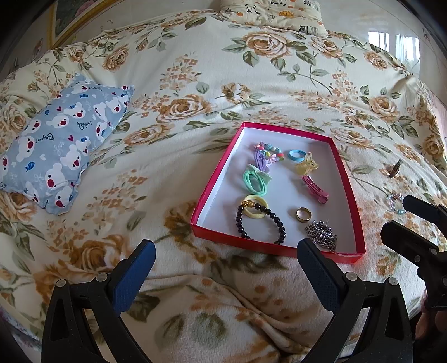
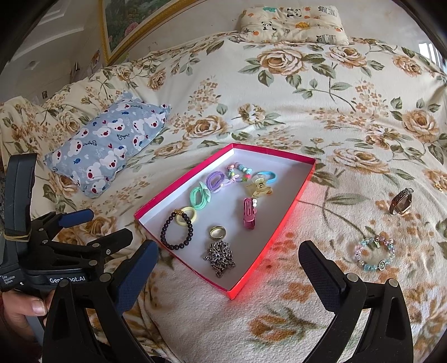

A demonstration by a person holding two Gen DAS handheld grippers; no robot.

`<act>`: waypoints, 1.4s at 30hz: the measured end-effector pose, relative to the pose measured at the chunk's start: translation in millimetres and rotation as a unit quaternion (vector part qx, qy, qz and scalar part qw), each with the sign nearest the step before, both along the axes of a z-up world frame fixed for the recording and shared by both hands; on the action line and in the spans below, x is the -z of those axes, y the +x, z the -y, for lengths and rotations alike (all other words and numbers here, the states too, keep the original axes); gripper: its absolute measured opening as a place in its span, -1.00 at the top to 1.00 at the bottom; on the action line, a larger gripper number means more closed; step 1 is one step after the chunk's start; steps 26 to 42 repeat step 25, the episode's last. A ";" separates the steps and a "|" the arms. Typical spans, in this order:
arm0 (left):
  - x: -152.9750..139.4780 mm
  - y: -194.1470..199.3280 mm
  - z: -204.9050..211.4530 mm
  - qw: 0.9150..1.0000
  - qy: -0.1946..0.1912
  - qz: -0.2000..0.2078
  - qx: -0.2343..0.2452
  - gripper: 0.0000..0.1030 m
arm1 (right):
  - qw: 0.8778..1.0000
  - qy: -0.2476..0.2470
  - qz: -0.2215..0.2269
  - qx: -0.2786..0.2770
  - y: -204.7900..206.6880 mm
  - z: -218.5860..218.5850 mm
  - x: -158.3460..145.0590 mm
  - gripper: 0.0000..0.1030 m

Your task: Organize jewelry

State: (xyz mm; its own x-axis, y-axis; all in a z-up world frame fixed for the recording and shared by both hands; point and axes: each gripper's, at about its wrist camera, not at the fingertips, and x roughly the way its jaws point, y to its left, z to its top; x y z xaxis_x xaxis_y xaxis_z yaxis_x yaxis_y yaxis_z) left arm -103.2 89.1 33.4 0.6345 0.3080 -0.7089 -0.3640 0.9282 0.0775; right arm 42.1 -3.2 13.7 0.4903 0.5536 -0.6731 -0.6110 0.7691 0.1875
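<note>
A shallow red box [image 1: 350, 192] [image 2: 287, 220] with a white floor lies on the floral blanket. Inside it are a dark bead bracelet [image 1: 261, 223] [image 2: 176, 231], a gold ring [image 1: 303, 214] [image 2: 217, 232], a metal chain [image 1: 322, 235] [image 2: 220, 255], hair ties and clips. Outside it, to the right, lie a pastel bead bracelet [image 2: 375, 253] [image 1: 396, 203] and a small brown watch-like band [image 2: 401, 205] [image 1: 396, 168]. My left gripper [image 1: 226, 252] is open and empty, just in front of the box. My right gripper [image 2: 227, 252] is open and empty over the box's near right corner.
A blue bear-print pillow [image 1: 56, 142] [image 2: 111, 148] lies left of the box. A panda-print pillow [image 2: 293, 23] sits at the far edge of the bed. A hand [image 2: 19, 310] holds the left gripper's handle. A gold-framed picture [image 2: 134, 25] leans at the back.
</note>
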 end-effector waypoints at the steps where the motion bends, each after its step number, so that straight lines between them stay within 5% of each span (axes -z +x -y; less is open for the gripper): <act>1: 0.4 0.5 -0.1 1.000 0.001 0.000 0.001 -0.98 | 1.000 0.000 0.000 0.000 0.2 0.2 0.1 -0.97; 42: 2.7 14.1 -4.0 1.000 -0.005 -0.008 0.011 -0.98 | 1.000 0.004 -0.015 0.010 9.1 4.1 6.5 -0.97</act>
